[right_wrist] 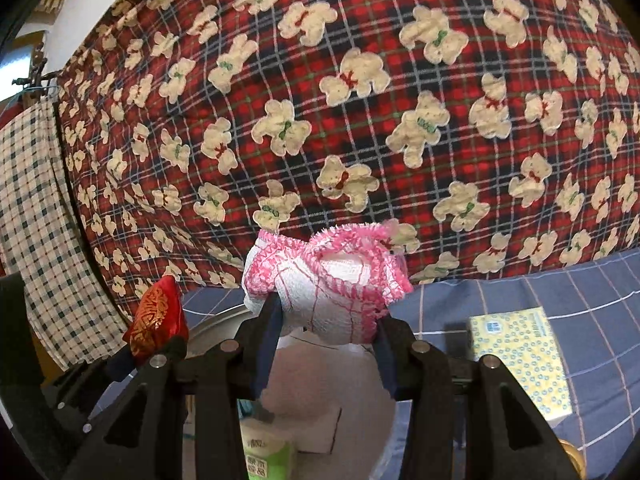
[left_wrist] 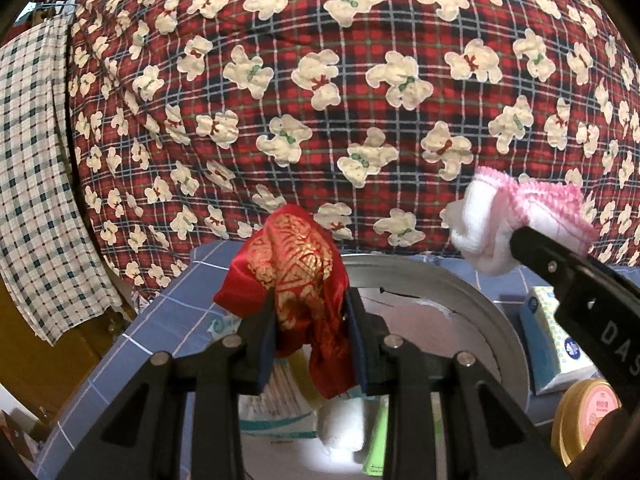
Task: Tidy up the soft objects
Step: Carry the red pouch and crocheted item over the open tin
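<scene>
My left gripper (left_wrist: 310, 304) is shut on a red satin cloth with gold print (left_wrist: 298, 276), which hangs down between the pads above a round metal basin (left_wrist: 472, 292). The same red cloth (right_wrist: 158, 326) shows at the lower left of the right wrist view. My right gripper (right_wrist: 326, 320) is shut on a white towel with pink crocheted edging (right_wrist: 332, 288), bunched between its pads. That towel (left_wrist: 516, 220) and the right gripper's black finger (left_wrist: 560, 264) appear at the right of the left wrist view. Both bundles are held up in front of a bear-print quilt.
A big red plaid quilt with cream bears (left_wrist: 320, 92) fills the background on a blue checked bedsheet (right_wrist: 560, 292). A checked cloth (left_wrist: 32, 184) hangs at left. A yellow tissue box (right_wrist: 520, 356), a gold-lidded tin (left_wrist: 584, 420) and tissue packs (left_wrist: 276, 404) lie near the basin.
</scene>
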Demonstrator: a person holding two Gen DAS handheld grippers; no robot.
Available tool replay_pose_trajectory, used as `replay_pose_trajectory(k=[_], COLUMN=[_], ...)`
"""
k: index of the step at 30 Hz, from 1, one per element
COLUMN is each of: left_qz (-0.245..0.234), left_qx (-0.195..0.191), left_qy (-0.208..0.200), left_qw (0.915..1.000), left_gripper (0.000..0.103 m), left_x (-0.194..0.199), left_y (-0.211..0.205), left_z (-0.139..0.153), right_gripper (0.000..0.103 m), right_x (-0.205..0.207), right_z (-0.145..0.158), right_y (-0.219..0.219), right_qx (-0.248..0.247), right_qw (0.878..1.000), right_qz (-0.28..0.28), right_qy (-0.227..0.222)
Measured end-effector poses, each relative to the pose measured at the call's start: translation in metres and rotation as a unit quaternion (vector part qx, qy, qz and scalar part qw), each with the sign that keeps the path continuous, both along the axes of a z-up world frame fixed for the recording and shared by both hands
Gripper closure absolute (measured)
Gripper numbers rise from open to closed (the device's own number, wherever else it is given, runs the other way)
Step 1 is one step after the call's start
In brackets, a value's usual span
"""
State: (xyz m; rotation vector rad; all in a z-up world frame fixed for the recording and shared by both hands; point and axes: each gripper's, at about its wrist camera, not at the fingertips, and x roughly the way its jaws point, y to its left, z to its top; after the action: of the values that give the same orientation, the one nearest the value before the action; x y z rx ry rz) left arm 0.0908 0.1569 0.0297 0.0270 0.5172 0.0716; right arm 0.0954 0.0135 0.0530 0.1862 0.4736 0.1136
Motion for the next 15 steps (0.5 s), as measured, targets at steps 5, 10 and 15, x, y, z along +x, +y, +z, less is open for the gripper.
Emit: replay_pose_trajectory(k=[5,10,15], left_qz=[0.003,0.009,0.016], left_qx=[0.009,0.001,0.002], left_qy=[0.032,0.085,0.118], left_qw=[0.9994,0.9964,0.9929], left_gripper=[0.073,0.073,0.073], left_x=[0.019,0.041,0.055], left_y=[0.004,0.016,0.022], left_z=[0.002,-0.009,-0.020], right_gripper=[0.057,0.057,0.057], right_x=[0.028,0.050,0.063], right_z=[-0.007,-0.017,-0.028], right_y=[0.005,0.007,0.012], right_qx=[0.009,0.019,0.028], right_qw=[0.999,0.995,0.991], right_qz=[0.010,0.021,0.030], right_qy=[0.047,0.094,0.131])
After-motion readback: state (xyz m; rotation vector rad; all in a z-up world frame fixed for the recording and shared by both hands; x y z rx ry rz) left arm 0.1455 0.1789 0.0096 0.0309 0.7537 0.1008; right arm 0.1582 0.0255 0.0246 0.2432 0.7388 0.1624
